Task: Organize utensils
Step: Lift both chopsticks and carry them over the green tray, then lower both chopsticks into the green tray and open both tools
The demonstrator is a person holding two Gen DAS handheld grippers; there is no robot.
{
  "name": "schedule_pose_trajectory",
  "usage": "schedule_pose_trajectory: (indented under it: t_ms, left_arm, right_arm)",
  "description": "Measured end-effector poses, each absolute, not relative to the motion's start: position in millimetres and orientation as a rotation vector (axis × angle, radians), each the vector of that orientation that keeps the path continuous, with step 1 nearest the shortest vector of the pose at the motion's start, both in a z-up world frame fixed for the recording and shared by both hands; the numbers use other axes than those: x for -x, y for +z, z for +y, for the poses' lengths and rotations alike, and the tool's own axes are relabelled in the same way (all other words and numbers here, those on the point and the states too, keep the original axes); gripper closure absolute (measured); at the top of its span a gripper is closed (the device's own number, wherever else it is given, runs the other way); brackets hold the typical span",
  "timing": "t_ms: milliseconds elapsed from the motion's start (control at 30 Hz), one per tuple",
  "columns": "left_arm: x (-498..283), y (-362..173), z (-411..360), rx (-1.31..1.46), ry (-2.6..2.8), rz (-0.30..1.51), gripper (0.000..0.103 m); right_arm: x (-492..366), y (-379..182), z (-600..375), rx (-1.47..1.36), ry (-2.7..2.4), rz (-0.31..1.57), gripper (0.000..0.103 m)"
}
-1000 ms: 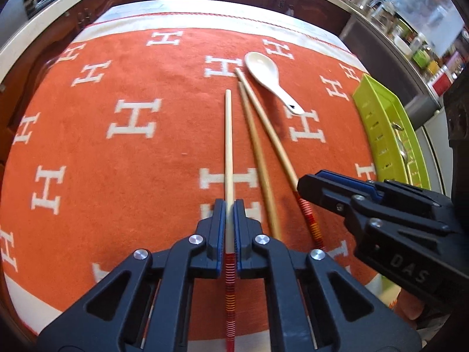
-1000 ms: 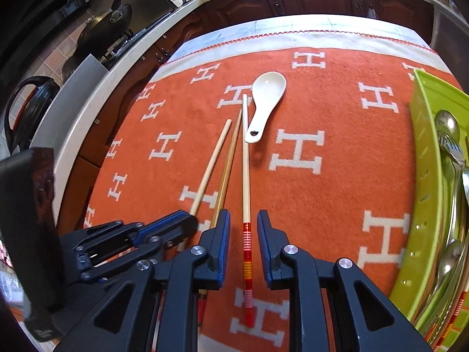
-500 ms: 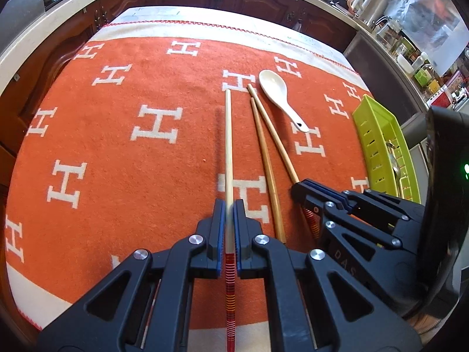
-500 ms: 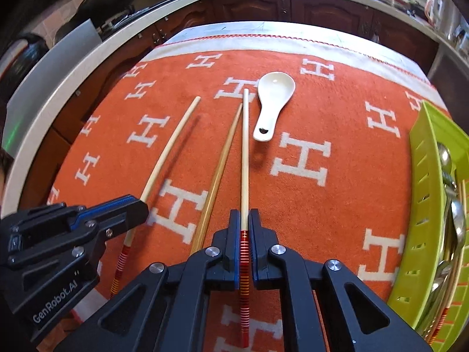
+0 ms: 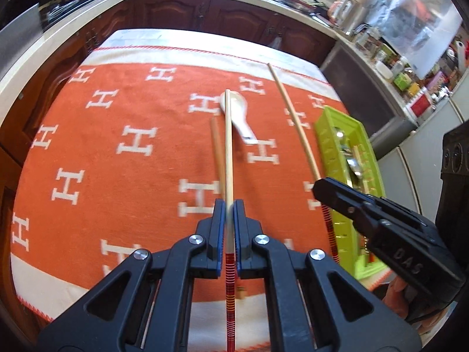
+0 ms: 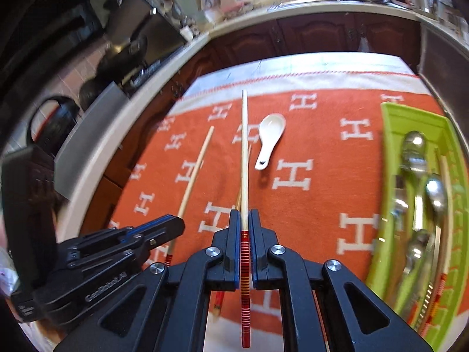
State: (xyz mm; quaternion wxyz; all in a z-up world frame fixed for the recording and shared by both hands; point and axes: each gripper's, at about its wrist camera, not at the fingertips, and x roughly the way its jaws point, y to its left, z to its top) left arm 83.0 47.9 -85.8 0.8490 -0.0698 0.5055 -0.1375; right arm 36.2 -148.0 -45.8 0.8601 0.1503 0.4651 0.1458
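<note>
My left gripper (image 5: 229, 205) is shut on a wooden chopstick (image 5: 228, 146) with a red striped end and holds it above the orange cloth (image 5: 117, 176). My right gripper (image 6: 245, 215) is shut on a second such chopstick (image 6: 244, 152), also lifted. Each gripper shows in the other's view: the right one (image 5: 325, 186) and the left one (image 6: 173, 224). A third chopstick (image 5: 217, 149) and a white ceramic spoon (image 6: 271, 139) lie on the cloth. The green tray (image 6: 390, 182) stands at the right.
The tray holds metal spoons (image 6: 416, 152) and other chopsticks. The cloth covers a table ringed by a pale countertop (image 6: 123, 123) with dark cabinets (image 5: 234, 17) behind. Pans and a kettle stand far left in the right wrist view.
Both grippers have risen with their chopsticks, lifting them off the cloth and away from the third one. The right gripper went from open a second ago to shut on its chopstick.
</note>
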Motion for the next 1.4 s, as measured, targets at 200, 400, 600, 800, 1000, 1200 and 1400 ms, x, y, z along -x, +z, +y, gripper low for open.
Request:
schedule_pose_trajectory:
  t_ms: [200,400,600,800,1000,1200,1400]
  left_arm:
    - [-80.6,-62.8,-4.0,0.126,-0.376,1.054,0.1]
    - [-86.4,-52.9,-66.5,0.101,-0.454,1.063,0.1]
    - [-95.4,-55.3,-126.0,0.077,-0.5,1.089,0.1]
    - [-106.3,-71.5,-155.8,0.045,-0.491,1.118,0.099]
    - [-113.0,-90.8,-164.7,0.003,-0.491,1.147,0.099]
    - [-111.9,-100.5,-157.4,-0.021,-0.479,1.153,0.099]
    - [-105.6,-95.0,-134.6,-0.042,-0.449,1.127,0.099]
  right_arm:
    - [-0.7,-16.4,-206.3,-0.391,0.208,0.92,0.098]
    - [31.3,-12.1,-279.5,-0.46,0.073,0.903,0.098]
    - [47.3,-24.6,-329.7,-0.52,-0.019,0.922,0.098]
    - [43.9,-46.4,-353.6,-0.547,-0.064,0.959,0.098]
    - [23.9,-65.0,-360.8,-0.536,-0.088,0.983,0.092]
    - [10.9,-75.0,-362.0,-0.534,-0.124,0.957,0.074]
    - [9.7,-74.1,-356.6,-0.521,-0.118,0.955,0.074]
